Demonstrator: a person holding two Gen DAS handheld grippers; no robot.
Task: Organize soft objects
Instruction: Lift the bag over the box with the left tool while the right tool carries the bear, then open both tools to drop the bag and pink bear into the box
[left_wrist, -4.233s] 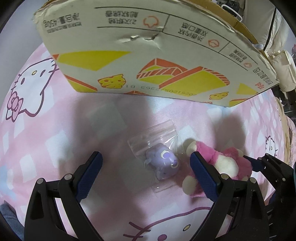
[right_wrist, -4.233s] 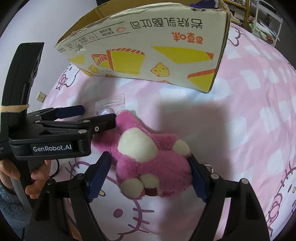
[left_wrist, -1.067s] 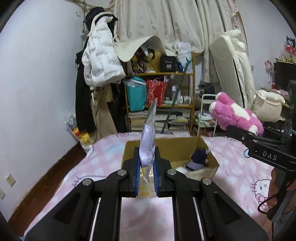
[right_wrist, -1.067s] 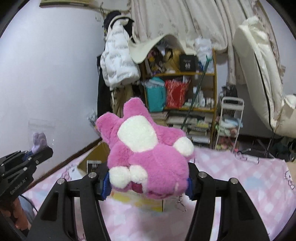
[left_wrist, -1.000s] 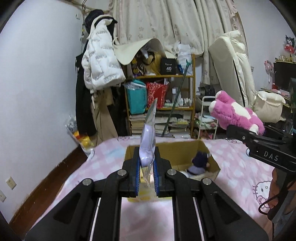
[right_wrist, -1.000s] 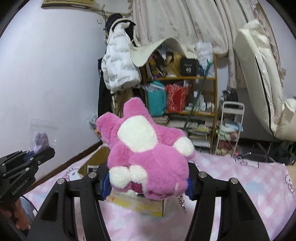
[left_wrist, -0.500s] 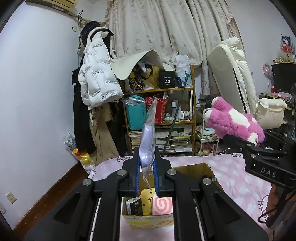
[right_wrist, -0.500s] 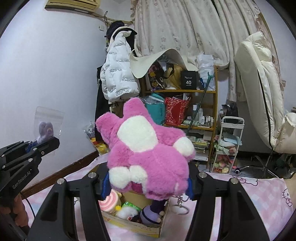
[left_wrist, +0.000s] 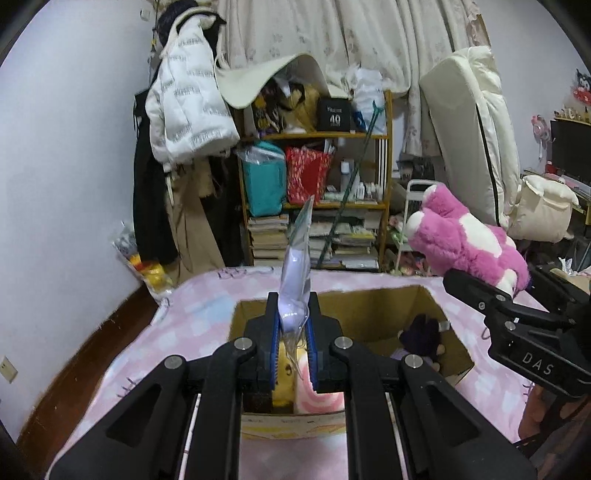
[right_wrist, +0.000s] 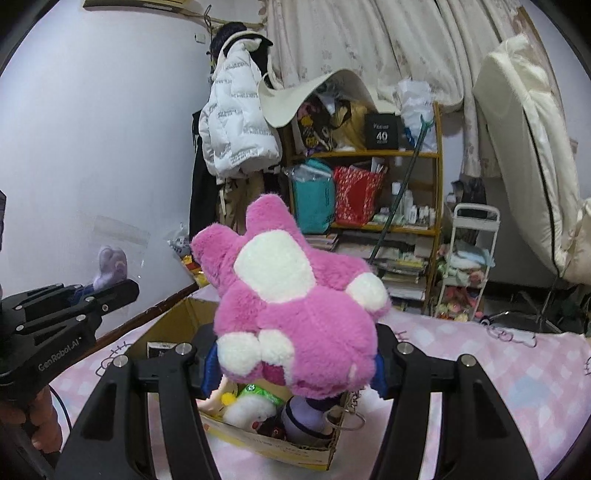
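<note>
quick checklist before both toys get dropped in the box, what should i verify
1. Left gripper clamped on the clear plastic bag with the small purple toy: ok.
2. Right gripper clamped on the pink and white plush bear: ok.
3. Open cardboard box below both grippers: ok.
4. Free room in the box: not ok on the near side, where a dark purple plush and other toys lie; the far side looks bare.
5. Keyring hanging under the bear, clear of the box edge: cannot tell.
</note>
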